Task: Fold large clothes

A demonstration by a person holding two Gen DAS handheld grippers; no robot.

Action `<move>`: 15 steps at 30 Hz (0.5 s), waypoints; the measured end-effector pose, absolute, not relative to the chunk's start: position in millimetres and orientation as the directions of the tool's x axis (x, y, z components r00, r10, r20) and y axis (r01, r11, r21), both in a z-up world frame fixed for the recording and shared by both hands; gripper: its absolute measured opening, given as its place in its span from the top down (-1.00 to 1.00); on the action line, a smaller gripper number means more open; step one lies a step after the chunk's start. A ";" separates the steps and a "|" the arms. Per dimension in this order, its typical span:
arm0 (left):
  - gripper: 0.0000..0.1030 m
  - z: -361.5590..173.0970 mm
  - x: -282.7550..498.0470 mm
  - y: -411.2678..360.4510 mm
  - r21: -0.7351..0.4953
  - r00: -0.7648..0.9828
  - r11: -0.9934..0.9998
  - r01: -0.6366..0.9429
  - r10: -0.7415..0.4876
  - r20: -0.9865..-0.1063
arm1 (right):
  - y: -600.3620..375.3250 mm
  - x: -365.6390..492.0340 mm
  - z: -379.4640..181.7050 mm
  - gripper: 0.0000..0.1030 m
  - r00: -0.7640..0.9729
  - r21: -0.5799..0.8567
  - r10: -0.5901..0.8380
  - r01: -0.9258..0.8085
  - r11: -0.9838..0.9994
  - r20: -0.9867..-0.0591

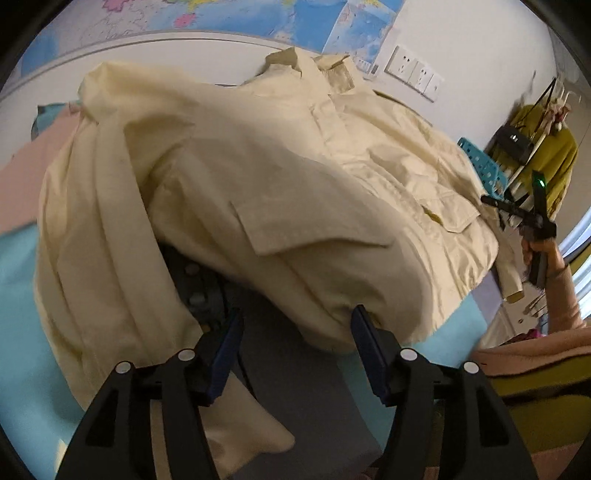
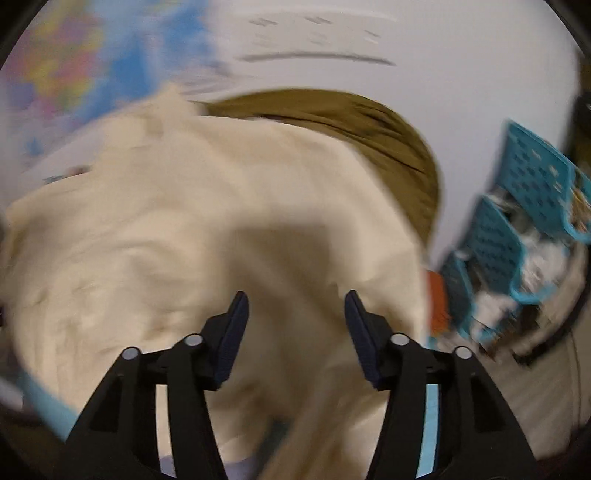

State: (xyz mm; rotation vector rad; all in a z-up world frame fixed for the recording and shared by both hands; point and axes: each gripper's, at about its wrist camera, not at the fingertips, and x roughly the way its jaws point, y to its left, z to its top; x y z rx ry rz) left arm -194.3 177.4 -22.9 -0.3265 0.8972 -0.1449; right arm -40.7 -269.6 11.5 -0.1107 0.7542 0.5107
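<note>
Cream shirt (image 1: pixel 258 177) heaped ahead of my tools.
Left gripper (image 1: pixel 297 325) spread, empty; right gripper (image 2: pixel 296 308) seemingly spread too, through blur.

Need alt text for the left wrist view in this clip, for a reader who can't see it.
A large cream shirt, collar at the far end, lies partly folded on a surface with light blue and grey patches, below a wall map. The left gripper hangs at its near edge, jaws apart and holding nothing. At right, a hand holds the right gripper beside the shirt.
</note>
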 end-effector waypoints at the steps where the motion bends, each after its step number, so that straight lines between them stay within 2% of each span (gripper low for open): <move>1: -0.27 -22.8 -198.9 177.7 -0.351 0.625 0.936 -0.002 -0.273 -0.731 | -266.5 -54.9 10.4 -0.09 0.584 0.112 0.456 -0.528 0.842 -0.672; 3: -0.48 -20.1 -204.0 174.7 -0.376 0.639 0.926 0.028 -0.306 -0.706 | -260.0 -79.0 0.6 -0.20 0.533 0.134 0.502 -0.584 0.801 -0.681; 4: -0.49 -21.1 -203.1 170.8 -0.378 0.639 0.925 0.036 -0.313 -0.703 | -259.2 -89.2 -7.6 -0.21 0.510 0.145 0.514 -0.598 0.788 -0.689; 6: -0.61 -26.5 -199.5 161.8 -0.379 0.632 0.924 0.046 -0.321 -0.705 | -262.9 -99.8 -30.0 -0.50 0.457 0.207 0.532 -0.588 0.782 -0.713; 8: -0.71 -30.8 -192.0 157.0 -0.397 0.624 0.916 0.062 -0.346 -0.701 | -267.0 -103.6 -49.5 -0.62 0.471 0.180 0.486 -0.556 0.812 -0.736; 12: -0.81 -38.8 -169.9 159.1 -0.391 0.666 0.920 -0.012 -0.284 -0.690 | -268.1 -90.2 -65.3 -0.78 0.498 0.230 0.497 -0.504 0.833 -0.711; 13: -0.81 -41.7 -162.2 160.5 -0.403 0.674 0.915 -0.029 -0.280 -0.684 | -267.6 -86.7 -65.4 -0.79 0.510 0.244 0.513 -0.503 0.829 -0.690; 14: -0.73 -42.9 -158.5 163.6 -0.423 0.680 0.906 -0.033 -0.290 -0.674 | -266.1 -83.1 -65.8 -0.69 0.506 0.257 0.523 -0.504 0.824 -0.686; 15: -0.29 -41.8 -155.0 165.4 -0.449 0.688 0.892 -0.038 -0.303 -0.660 | -263.6 -82.7 -62.8 -0.22 0.487 0.282 0.550 -0.519 0.807 -0.678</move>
